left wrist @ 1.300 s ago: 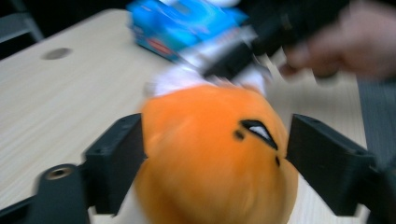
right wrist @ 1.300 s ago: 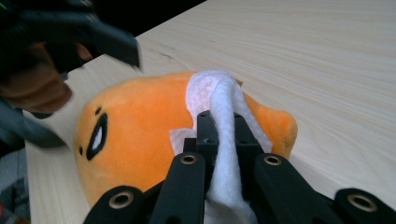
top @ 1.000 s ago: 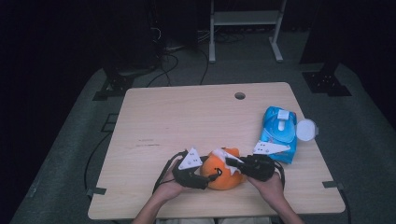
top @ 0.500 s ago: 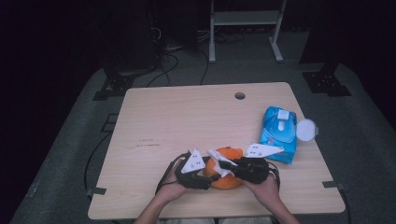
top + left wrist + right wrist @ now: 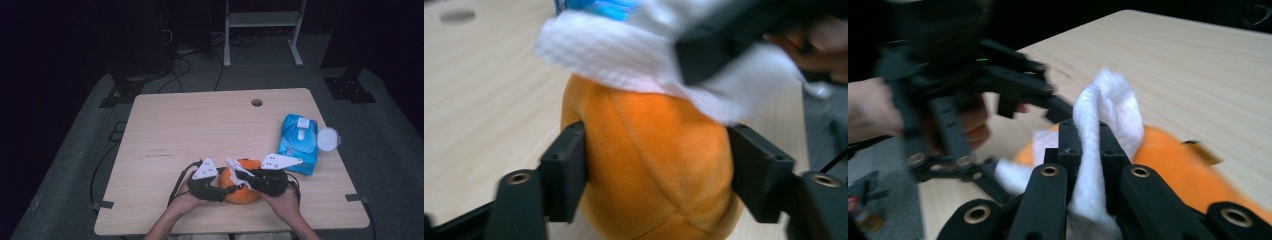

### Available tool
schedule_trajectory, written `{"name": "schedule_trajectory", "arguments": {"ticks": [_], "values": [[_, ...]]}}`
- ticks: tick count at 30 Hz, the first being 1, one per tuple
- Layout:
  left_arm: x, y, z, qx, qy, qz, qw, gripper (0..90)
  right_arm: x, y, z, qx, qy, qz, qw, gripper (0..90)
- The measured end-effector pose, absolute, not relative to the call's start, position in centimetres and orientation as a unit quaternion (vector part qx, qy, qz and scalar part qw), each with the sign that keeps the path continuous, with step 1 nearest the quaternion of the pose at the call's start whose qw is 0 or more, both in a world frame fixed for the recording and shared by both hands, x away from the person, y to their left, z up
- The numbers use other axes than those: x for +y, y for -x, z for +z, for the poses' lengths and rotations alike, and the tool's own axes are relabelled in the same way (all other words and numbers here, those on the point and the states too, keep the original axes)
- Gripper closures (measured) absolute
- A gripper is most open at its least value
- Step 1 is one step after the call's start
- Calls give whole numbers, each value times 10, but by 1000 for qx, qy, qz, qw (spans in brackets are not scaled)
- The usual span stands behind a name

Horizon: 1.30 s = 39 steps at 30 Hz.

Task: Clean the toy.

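Under the white wipe [image 5: 624, 55], orange plush [image 5: 654, 170] partly hidden, right tongs [image 5: 1087, 150] blurred

Two black grippers are seen, the left gripper [image 5: 226, 189] and the right gripper [image 5: 245, 176], each topped by a pale grey three-cornered plate marked with small dark dots. A black cable is trailed from each in a loop. The jaws are built from matte black bars joined by pivots, with brass-coloured ringed screw holes set at the joints. Blocky black pads with squared edges are carried at the jaw ends. A small green light is seen on the left gripper's body. The forearms are bare, with no sleeves visible.
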<state>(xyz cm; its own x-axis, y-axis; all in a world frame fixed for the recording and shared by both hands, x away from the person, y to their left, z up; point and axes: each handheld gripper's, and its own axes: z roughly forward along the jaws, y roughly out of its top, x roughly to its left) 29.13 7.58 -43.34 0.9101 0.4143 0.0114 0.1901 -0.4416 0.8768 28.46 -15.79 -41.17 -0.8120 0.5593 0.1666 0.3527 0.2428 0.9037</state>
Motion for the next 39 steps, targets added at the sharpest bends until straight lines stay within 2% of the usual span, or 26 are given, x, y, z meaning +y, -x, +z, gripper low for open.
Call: {"name": "schedule_trajectory", "arguments": {"ticks": [4,7,8,9,11,13,15,16,18,21,25,28,29,33,34,36,39], "values": [[74,-290,-432,181,-841,109,498,332,-173,-291,-413,776,-312,535,117,844],[73,-295,-431,222,-828,73,509,190,-180,-292,-415,770,-326,537,115,846],[72,-295,-431,234,-825,66,510,177,-178,-290,-416,769,-326,540,107,846],[71,-295,-431,240,-825,66,508,178,-174,-288,-415,771,-318,542,101,845],[70,-292,-431,222,-827,101,506,292,-164,-284,-413,778,-297,547,89,844],[71,-288,-425,199,-827,144,506,368,-160,-283,-408,779,-289,548,95,844],[71,-285,-418,167,-827,195,500,389,-162,-284,-404,773,-290,555,102,844],[71,-284,-416,155,-830,205,496,387,-164,-284,-403,770,-291,557,107,843],[72,-286,-419,149,-836,189,493,355,-165,-285,-406,768,-296,559,105,843],[74,-289,-425,177,-832,155,502,243,-159,-283,-413,772,-295,554,100,842],[73,-284,-425,159,-836,170,497,310,-155,-282,-410,778,-282,550,114,840],[75,-283,-426,150,-838,173,495,318,-164,-286,-411,772,-297,546,132,839],[75,-284,-426,153,-837,170,497,312,-168,-288,-413,770,-300,543,149,838],[75,-289,-422,198,-821,117,523,191,-172,-289,-418,765,-311,547,136,841],[74,-289,-421,207,-817,119,524,195,-168,-286,-416,767,-305,550,128,840],[73,-287,-421,198,-819,138,520,283,-158,-281,-412,771,-279,561,108,839],[72,-283,-422,173,-829,159,508,361,-148,-277,-407,781,-262,553,127,839]]}}
